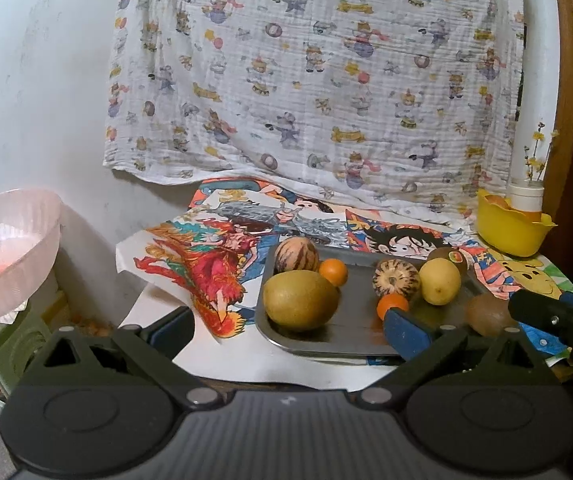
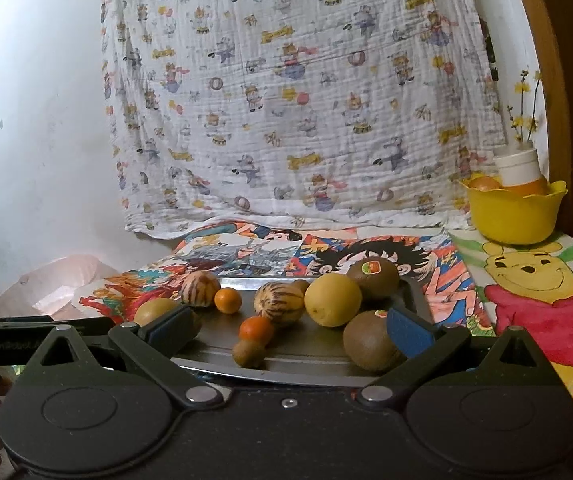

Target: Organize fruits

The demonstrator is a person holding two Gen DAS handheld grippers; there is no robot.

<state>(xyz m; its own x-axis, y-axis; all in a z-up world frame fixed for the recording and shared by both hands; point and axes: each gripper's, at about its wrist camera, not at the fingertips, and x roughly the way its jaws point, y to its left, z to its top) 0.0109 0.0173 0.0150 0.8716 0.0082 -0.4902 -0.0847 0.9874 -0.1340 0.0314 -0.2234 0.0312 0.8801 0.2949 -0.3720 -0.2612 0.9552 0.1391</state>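
Observation:
A steel tray (image 1: 358, 320) (image 2: 306, 360) holds several fruits: two striped melons (image 1: 296, 255) (image 2: 279, 304), a lemon (image 1: 439, 281) (image 2: 332, 300), small oranges (image 1: 333, 271) (image 2: 257, 329), brown kiwis (image 1: 488, 314) (image 2: 368, 340) and a large green-yellow fruit (image 1: 300, 300) (image 2: 154, 310). My left gripper (image 1: 290, 330) stands open at the tray's near left edge, nothing between its fingers. My right gripper (image 2: 290, 326) is open too, low in front of the tray, its right pad (image 2: 408, 330) beside the near kiwi. The right gripper's black finger (image 1: 558, 316) shows in the left wrist view.
A yellow bowl (image 1: 510, 228) (image 2: 512, 216) with an orange and a white bottle stands at the back right. Cartoon-printed sheets (image 1: 206, 264) (image 2: 546, 292) cover the table. A pink plastic basket (image 1: 10, 252) sits off the table's left side. A printed cloth (image 2: 298, 100) hangs behind.

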